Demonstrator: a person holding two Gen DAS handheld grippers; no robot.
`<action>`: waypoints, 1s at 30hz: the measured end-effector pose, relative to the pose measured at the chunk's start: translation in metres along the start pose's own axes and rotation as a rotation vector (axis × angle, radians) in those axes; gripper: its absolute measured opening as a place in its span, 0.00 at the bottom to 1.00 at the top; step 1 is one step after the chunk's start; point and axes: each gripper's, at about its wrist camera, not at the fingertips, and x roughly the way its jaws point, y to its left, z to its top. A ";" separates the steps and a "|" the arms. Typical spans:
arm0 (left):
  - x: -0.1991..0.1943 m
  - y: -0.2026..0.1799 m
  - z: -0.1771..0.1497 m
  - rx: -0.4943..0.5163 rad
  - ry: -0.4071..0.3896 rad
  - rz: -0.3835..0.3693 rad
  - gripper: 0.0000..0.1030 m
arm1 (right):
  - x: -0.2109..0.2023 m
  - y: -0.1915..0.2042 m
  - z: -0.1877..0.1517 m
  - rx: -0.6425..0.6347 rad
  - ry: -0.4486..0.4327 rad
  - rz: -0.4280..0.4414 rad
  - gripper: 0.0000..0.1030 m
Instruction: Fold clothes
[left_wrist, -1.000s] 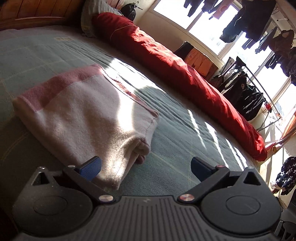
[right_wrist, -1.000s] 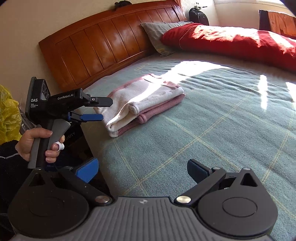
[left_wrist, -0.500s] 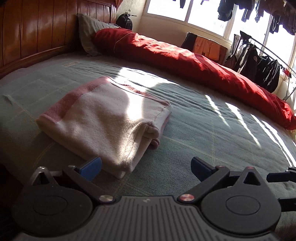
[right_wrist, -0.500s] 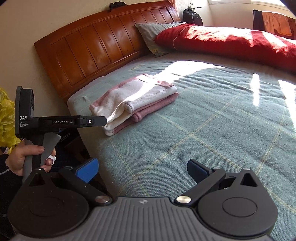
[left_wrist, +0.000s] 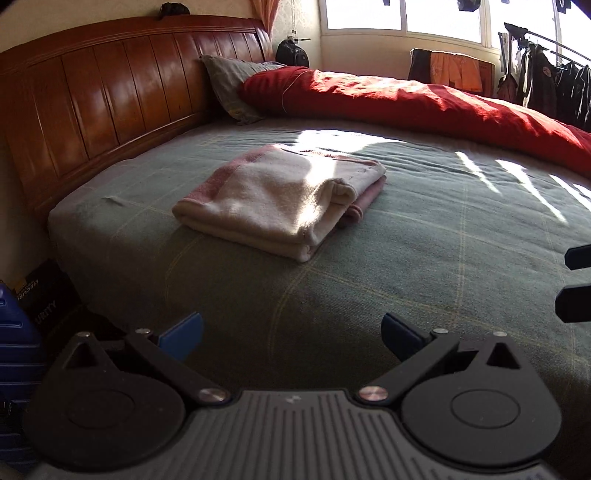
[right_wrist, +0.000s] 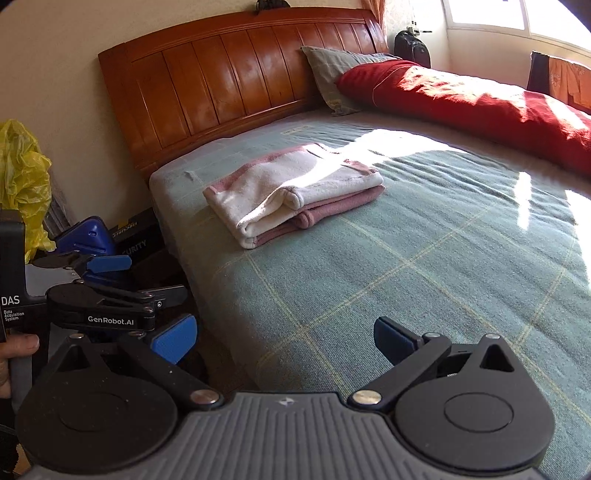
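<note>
While both jaws gape | folded garment (left_wrist: 284, 195) on bed (left_wrist: 424, 258)

The folded garment (left_wrist: 280, 195) was cream and pink; the bedspread (left_wrist: 424, 251) green with yellow checks; at two o'clock, the duvet (left_wrist: 424, 99) red.

Bedspread (left_wrist: 424, 251) lies bare around folded garment (left_wrist: 284, 199).

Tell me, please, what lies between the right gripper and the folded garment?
Only bare green bedspread separates the right gripper from the folded garment; the right wrist view shows that stretch clearly.
</note>
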 end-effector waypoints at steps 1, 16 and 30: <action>-0.004 0.000 -0.002 -0.004 0.001 0.019 0.99 | 0.000 0.003 -0.002 -0.005 0.004 -0.007 1.00; -0.058 -0.002 -0.008 -0.087 0.031 0.019 0.99 | -0.015 0.030 -0.019 -0.050 0.009 -0.093 1.00; -0.099 0.001 -0.007 -0.106 -0.059 0.080 0.99 | -0.028 0.048 -0.030 -0.073 -0.003 -0.099 1.00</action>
